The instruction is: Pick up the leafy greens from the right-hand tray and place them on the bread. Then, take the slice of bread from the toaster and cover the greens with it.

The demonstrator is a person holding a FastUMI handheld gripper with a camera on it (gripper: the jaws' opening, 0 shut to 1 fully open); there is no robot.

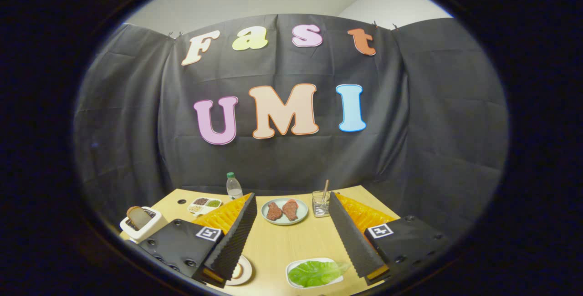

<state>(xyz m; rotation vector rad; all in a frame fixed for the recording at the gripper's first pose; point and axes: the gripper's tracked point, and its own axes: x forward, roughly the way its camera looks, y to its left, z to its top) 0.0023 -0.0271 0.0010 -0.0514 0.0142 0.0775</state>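
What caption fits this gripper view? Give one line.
Open tongs poised above a wooden table: leafy greens on their tray just ahead, bread slice waiting in the toaster.

The left finger point(232, 241) hides most of the bread plate point(241, 271); the greens tray point(314, 274) is cut off below.

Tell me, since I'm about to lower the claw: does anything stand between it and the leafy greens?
Nothing visible does. The claw is open and empty, and the leafy greens lie on their white tray just below, between the fingers, nearer the right one. The plate of meat and the glass stand farther back, beyond the fingertips.
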